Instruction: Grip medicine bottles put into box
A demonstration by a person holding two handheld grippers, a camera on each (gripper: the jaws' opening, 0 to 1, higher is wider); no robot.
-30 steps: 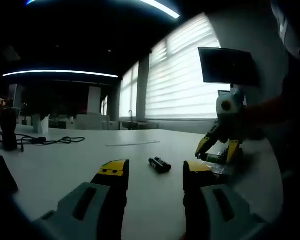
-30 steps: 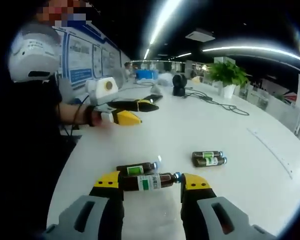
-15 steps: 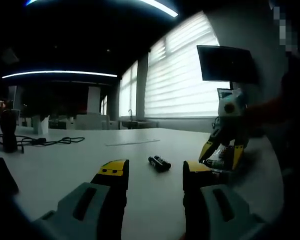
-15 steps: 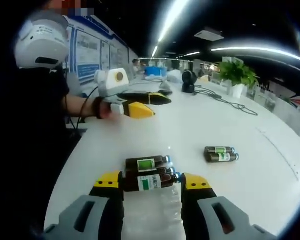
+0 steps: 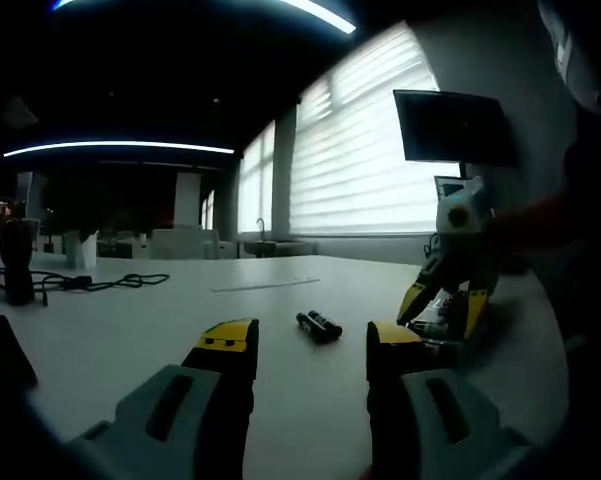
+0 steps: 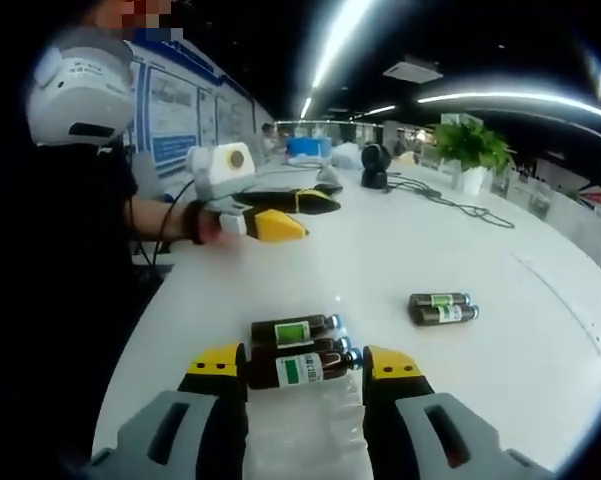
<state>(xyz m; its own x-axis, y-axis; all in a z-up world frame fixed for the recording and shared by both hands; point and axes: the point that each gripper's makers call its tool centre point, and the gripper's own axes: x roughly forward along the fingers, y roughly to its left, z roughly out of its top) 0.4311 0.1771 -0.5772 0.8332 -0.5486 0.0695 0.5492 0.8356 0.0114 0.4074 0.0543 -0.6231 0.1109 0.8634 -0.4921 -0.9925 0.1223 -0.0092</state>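
In the right gripper view, the right gripper (image 6: 305, 368) pinches a brown bottle (image 6: 298, 369) with a green label, held crosswise between its yellow-tipped jaws just above a clear plastic box (image 6: 305, 435) that lies on the white table (image 6: 400, 250) between the jaws. Two more brown bottles (image 6: 295, 331) lie side by side right behind the held one, at the far edge of the clear plastic. A pair of bottles (image 6: 442, 308) rests together further off to the right on the table (their caps point right). The left gripper (image 6: 280, 213) hovers over the table near its left edge, held by a hand (image 6: 208, 224); its jaws are spread apart with nothing between them. A plant (image 6: 467, 152) and a black cable (image 6: 450, 207) sit at the far side. In the left gripper view, the left gripper's own jaws stand wide apart and empty above the table, the pair of bottles (image 5: 318, 325) lies ahead, and the right gripper (image 5: 446, 305) points down at the right.
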